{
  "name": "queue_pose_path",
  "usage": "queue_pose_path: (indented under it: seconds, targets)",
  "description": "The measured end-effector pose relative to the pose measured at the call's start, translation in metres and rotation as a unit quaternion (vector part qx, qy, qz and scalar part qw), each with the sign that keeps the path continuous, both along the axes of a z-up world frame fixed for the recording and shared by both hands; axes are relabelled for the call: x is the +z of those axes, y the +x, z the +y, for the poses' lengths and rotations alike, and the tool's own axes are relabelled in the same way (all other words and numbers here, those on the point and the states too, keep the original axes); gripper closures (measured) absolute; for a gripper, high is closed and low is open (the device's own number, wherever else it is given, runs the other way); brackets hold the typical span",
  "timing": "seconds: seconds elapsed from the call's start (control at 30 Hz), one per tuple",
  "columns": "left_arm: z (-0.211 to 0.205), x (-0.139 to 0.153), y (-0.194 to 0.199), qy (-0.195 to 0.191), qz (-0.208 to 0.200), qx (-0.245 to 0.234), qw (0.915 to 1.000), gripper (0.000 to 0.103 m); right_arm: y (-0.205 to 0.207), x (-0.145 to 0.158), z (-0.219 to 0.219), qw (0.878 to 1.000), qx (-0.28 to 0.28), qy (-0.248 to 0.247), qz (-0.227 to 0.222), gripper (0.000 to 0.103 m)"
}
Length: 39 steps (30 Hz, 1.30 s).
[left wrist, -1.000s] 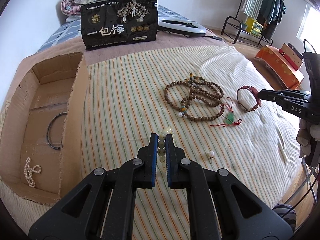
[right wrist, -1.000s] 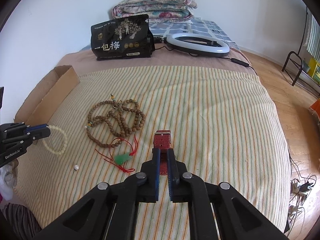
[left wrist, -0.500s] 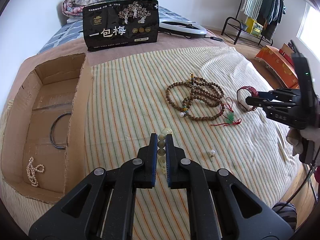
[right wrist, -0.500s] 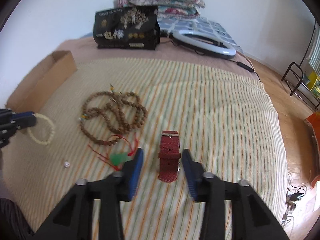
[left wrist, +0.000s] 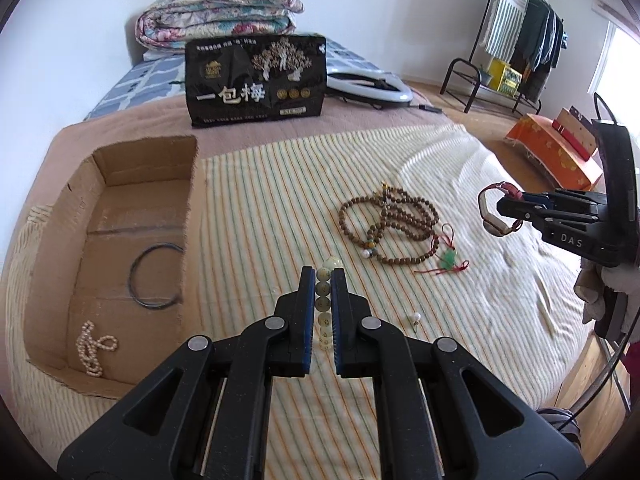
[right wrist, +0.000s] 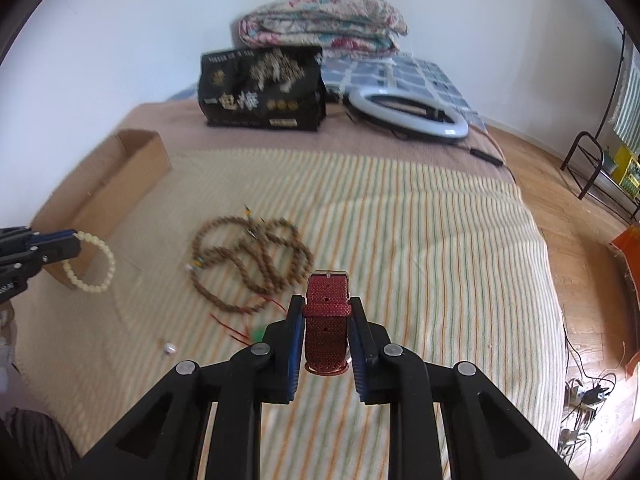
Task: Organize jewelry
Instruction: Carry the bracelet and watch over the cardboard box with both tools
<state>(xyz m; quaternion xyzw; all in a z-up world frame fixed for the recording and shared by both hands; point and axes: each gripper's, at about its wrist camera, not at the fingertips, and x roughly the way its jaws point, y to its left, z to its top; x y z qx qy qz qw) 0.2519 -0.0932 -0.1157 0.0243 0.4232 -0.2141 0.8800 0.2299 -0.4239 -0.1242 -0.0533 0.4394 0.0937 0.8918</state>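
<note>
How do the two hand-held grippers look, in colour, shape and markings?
Both are matte black plastic. The left hand-held gripper and the right hand-held gripper have long flat fingers lined with blue ribbed pads, triangular cut-outs in the arms and round silver rivets. White letters "DAS" mark the right one's side, and a thin black cable loops above it.

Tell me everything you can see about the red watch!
The red watch has a dark red strap that looks like textured leather, with small punched holes and a silvery buckle at its far end. It is closed into a loop, and its pale face shows from the left wrist view. The right gripper is shut on the strap, one finger on each side. It looks lifted just off the striped blanket, near the brown bead necklace, not touching it.
</note>
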Motion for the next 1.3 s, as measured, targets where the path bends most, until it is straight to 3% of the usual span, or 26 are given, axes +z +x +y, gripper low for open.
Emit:
queue_pose_path:
  seconds: [0.6,1.3]
  targets:
    - [0.095,0.047,0.021,-0.01,-0.049,0.058,0.997,0.098,0.008,0.068,0.103,0.995,0.07,0.055,-0.048,0.083]
    - [0.168,0.021,0.085,0.004,-0.034,0.109,0.9935,0.098,0.074,0.059,0.232,0.985,0.145,0.09,-0.033,0.083]
